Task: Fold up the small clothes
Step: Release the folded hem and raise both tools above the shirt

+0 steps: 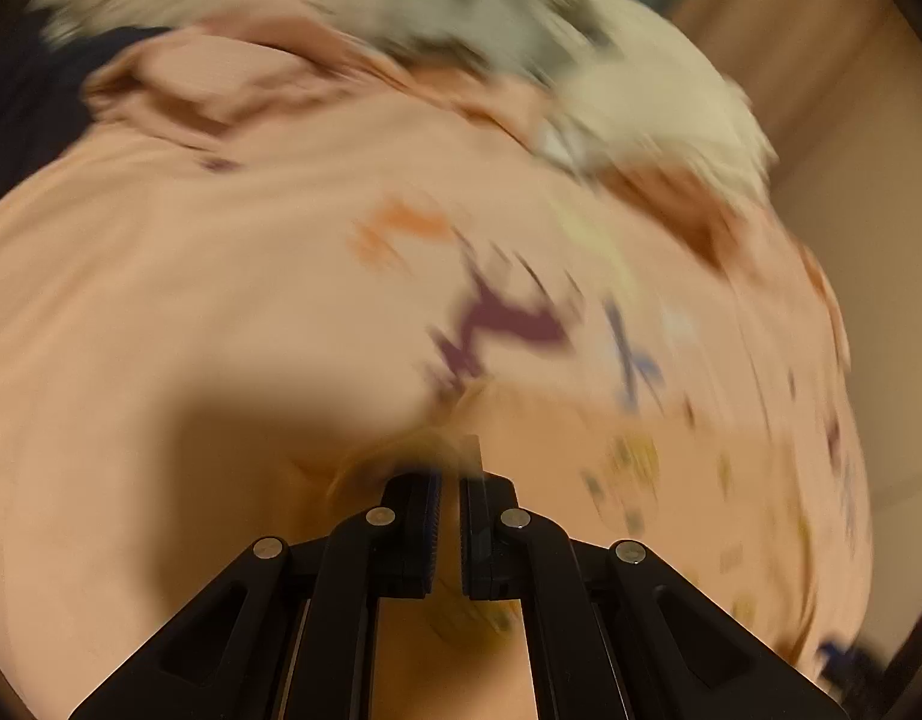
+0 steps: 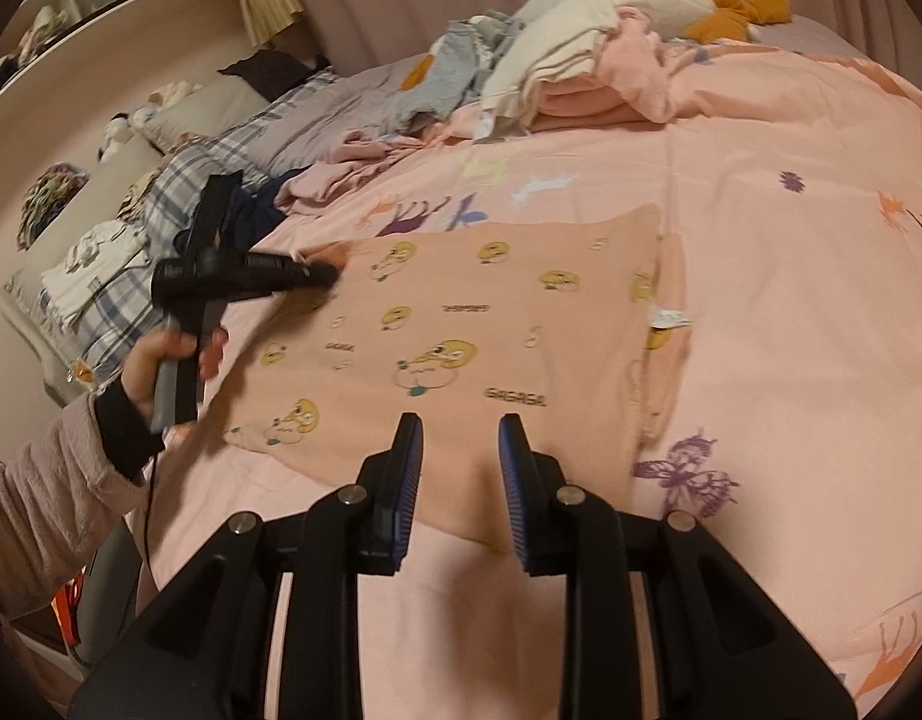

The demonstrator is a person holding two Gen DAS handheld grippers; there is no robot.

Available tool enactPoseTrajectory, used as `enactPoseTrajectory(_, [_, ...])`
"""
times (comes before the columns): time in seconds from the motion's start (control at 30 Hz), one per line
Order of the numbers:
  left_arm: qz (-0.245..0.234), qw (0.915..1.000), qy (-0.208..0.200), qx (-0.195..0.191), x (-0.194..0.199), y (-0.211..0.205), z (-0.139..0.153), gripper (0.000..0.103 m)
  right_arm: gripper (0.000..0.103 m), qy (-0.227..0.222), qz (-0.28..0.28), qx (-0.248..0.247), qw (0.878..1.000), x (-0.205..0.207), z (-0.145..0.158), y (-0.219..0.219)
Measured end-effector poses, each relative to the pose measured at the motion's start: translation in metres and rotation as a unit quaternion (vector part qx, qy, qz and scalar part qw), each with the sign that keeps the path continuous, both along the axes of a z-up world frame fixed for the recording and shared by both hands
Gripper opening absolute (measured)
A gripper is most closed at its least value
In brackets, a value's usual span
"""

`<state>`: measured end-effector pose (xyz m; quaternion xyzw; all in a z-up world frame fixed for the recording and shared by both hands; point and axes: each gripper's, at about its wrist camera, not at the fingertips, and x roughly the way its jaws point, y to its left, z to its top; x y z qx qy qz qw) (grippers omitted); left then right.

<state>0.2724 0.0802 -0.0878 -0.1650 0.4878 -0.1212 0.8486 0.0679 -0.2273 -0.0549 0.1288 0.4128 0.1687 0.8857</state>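
Note:
A small peach garment [image 2: 461, 324] with yellow cartoon prints lies flat on the pink bedspread [image 2: 791, 300]. My left gripper [image 2: 326, 272] is shut on its far left corner; in the blurred left wrist view the gripper [image 1: 451, 480] pinches peach cloth [image 1: 461, 606] between its pads. My right gripper [image 2: 461, 426] is open and empty, just above the garment's near edge.
A heap of unfolded clothes [image 2: 521, 72] lies at the far side of the bed, with pink [image 2: 353, 168] and dark pieces [image 2: 257, 210] to the left. A plaid blanket [image 2: 179, 186] and pillows [image 2: 101, 264] lie at the left edge.

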Motion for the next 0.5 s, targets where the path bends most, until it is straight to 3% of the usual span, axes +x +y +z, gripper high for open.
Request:
enactPoseTrajectory(0.1, [0.033,0.9992,-0.017,-0.013,-0.002,0.027,0.016,0.0,0.027,0.002,-0.015,-0.004,1.0,0.002,0.0,-0.008])
enactPoseTrajectory(0.2, [0.023,0.9993,-0.026,-0.011,-0.015,0.037,0.026,0.0,0.027,0.002,-0.022,-0.001,1.0,0.005,-0.002,-0.011])
enactPoseTrajectory(0.5, [-0.107,0.9936,-0.036,-0.004,-0.099,0.002,0.025,0.0,0.027,0.014,-0.053,-0.036,0.998,0.013,-0.018,-0.007])
